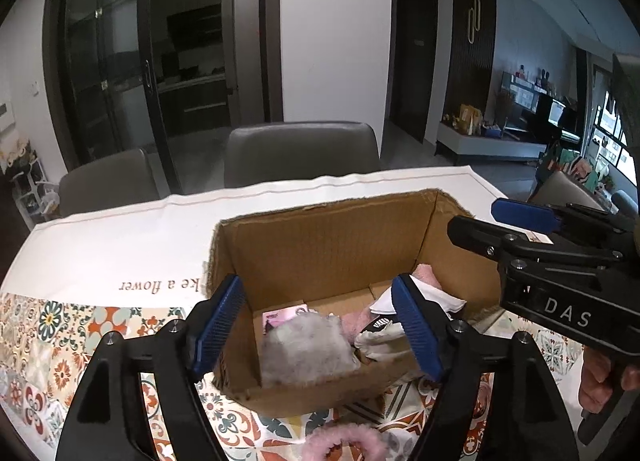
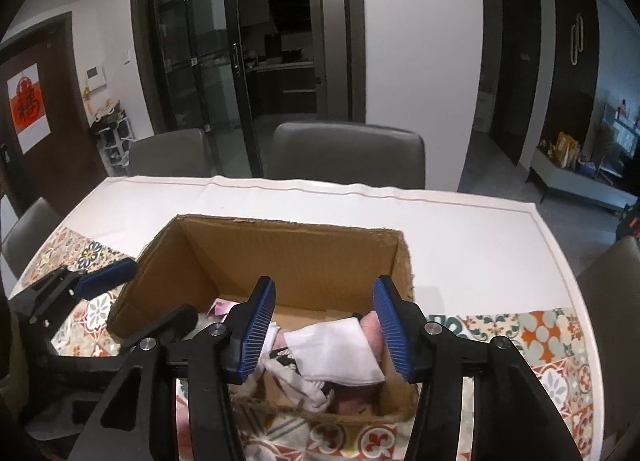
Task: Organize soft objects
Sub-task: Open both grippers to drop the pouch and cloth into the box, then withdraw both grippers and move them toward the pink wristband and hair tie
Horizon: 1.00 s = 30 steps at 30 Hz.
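Observation:
An open cardboard box (image 1: 340,245) stands on the table and holds soft things: a grey fluffy piece (image 1: 308,349), a white folded cloth (image 2: 336,353), pink plush (image 1: 426,275) and a patterned cloth (image 2: 304,385). My left gripper (image 1: 320,331) is open and empty, its jaws straddling the box's near left corner. My right gripper (image 2: 326,333) is open and empty above the box's near right part; it also shows in the left wrist view (image 1: 560,257). A pink fluffy ring (image 1: 344,441) lies on the cloth outside the box, in front of it.
The table carries a tile-patterned cloth (image 1: 52,341) with a white part (image 2: 460,241) behind the box. Grey chairs (image 1: 300,153) stand at the far edge, another chair (image 2: 612,289) at the right. Glass doors are behind.

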{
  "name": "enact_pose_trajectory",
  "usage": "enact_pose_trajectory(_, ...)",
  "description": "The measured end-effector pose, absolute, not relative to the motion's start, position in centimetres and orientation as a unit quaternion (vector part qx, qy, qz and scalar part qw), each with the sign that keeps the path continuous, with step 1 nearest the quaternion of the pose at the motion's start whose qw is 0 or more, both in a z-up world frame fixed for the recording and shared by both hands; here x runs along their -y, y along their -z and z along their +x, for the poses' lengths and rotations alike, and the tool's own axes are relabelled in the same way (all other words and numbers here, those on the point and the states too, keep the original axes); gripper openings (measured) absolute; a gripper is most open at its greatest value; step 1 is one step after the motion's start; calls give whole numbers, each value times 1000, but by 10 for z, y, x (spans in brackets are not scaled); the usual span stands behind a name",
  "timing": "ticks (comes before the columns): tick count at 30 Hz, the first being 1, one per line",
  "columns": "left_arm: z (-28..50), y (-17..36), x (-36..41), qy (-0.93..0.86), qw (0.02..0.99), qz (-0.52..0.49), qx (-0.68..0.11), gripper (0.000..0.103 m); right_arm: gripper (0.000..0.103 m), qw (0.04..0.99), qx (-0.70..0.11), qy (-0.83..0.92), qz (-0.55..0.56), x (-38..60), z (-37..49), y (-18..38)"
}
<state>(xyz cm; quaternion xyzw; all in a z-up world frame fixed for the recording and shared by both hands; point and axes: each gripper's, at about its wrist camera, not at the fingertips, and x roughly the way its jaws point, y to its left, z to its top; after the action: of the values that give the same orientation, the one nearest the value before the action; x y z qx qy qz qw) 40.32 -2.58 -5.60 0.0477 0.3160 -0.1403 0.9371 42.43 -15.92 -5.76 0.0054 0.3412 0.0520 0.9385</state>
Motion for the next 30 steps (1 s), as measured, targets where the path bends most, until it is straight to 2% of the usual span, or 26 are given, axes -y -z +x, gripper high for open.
enact_pose_trajectory(5, 383, 43, 23, 128, 948, 52, -288, 80, 59, 942, -332, -42, 14, 161, 409, 48)
enact_pose_trajectory(16, 345, 25, 20, 116, 959, 48, -255, 85, 60, 949, -313, -35, 33, 166, 375, 30)
enact_pose_trajectory(19, 334, 23, 19, 113, 961, 49, -248, 85, 65, 951, -305, -32, 35, 167, 365, 26)
enact_pose_trajectory(30, 302, 30, 18, 109, 960, 52, -252, 87, 66, 954, -297, -21, 46, 167, 331, 23)
